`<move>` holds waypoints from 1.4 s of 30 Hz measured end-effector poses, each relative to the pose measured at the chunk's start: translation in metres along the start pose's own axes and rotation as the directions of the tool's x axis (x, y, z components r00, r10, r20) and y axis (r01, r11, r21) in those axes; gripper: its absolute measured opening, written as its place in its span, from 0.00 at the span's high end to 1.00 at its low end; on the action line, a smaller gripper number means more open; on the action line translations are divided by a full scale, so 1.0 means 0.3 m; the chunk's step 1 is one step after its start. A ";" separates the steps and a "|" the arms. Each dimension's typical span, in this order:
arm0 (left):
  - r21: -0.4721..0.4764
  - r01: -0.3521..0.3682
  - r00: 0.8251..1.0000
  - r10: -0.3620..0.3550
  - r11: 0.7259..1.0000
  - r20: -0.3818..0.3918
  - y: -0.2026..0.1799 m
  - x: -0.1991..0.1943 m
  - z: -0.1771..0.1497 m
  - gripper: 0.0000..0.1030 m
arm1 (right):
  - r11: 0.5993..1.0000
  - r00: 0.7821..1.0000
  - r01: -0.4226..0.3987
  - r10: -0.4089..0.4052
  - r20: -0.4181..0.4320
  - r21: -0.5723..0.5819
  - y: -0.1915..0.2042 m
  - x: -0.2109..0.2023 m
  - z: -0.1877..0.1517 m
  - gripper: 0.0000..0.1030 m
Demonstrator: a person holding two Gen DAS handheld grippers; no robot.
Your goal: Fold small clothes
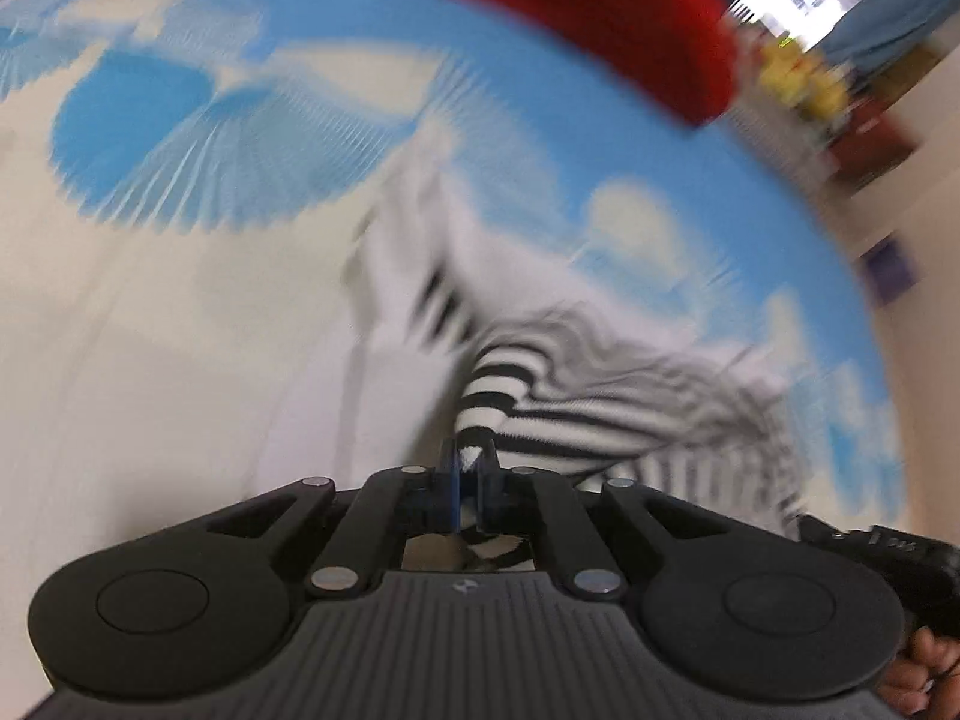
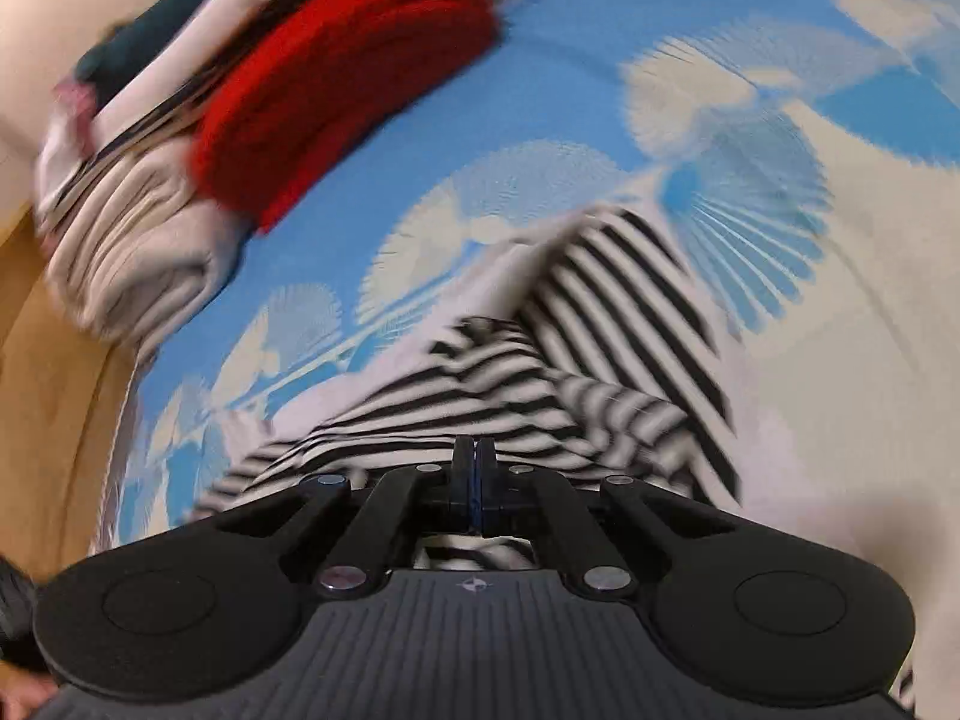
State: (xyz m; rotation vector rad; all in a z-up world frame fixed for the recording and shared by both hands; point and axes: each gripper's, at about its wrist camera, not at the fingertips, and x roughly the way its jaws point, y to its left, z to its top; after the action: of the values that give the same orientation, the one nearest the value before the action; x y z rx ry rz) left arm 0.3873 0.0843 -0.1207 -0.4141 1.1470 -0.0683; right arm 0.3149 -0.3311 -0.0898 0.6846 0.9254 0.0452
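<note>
A small black-and-white striped garment (image 1: pixel 576 396) lies bunched on a blue and white patterned sheet (image 1: pixel 180 138). My left gripper (image 1: pixel 469 461) is shut on a fold of this striped garment at its near edge. In the right wrist view the striped garment (image 2: pixel 540 372) spreads ahead, and my right gripper (image 2: pixel 475 450) is shut on its near edge. Both views are motion-blurred. The other gripper's black body (image 1: pixel 888 552) shows at the lower right of the left wrist view.
A folded red garment (image 2: pixel 336 84) lies on the sheet (image 2: pixel 570 90) at the far side, also in the left wrist view (image 1: pixel 600 12). Beside it sits a stack of folded pale and striped clothes (image 2: pixel 132 228). A wooden edge (image 2: pixel 48 360) runs at the left.
</note>
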 end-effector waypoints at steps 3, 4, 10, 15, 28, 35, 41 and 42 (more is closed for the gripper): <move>-0.017 -0.005 0.999 0.004 1.000 -0.036 0.017 0.014 -0.001 0.80 | 0.981 0.980 0.189 -0.185 -0.071 0.044 -0.072 0.043 -0.014 0.96; -0.022 0.016 1.000 -0.016 1.000 -0.011 0.013 -0.002 0.004 0.77 | 0.977 0.976 0.211 -0.210 -0.064 0.012 -0.071 0.044 -0.012 0.96; -0.013 0.029 1.000 -0.029 1.000 -0.001 -0.013 -0.004 -0.007 0.60 | 0.961 0.980 0.199 -0.198 0.022 -0.191 0.021 0.036 -0.006 0.48; 0.005 0.033 0.995 -0.033 0.999 0.095 -0.029 -0.048 0.003 0.97 | 0.923 0.946 0.314 -0.323 -0.007 -0.221 0.009 0.115 -0.023 0.98; 0.236 0.021 0.974 -0.073 0.972 0.215 -0.119 -0.116 -0.017 0.79 | 0.960 0.973 0.221 -0.206 0.103 -0.173 0.032 -0.005 0.007 0.87; 0.235 0.024 0.996 -0.003 0.972 -0.090 -0.064 0.053 -0.066 0.85 | 0.968 0.970 0.125 -0.165 -0.180 -0.216 0.005 0.159 -0.076 0.83; 0.181 0.083 0.994 -0.093 0.980 0.050 -0.002 -0.270 -0.088 0.79 | 0.960 0.984 0.177 -0.179 0.009 -0.219 0.055 -0.108 -0.050 0.76; 0.185 0.069 0.995 -0.082 0.980 0.064 0.000 -0.326 -0.106 0.79 | 0.960 0.985 0.174 -0.167 0.050 -0.220 0.068 -0.187 -0.050 0.73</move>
State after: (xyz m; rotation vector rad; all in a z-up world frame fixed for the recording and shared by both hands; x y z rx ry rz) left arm 0.3179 0.1009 -0.0467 -0.2939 1.0443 -0.2220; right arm 0.2742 -0.3249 -0.0442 0.3944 0.9298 -0.0144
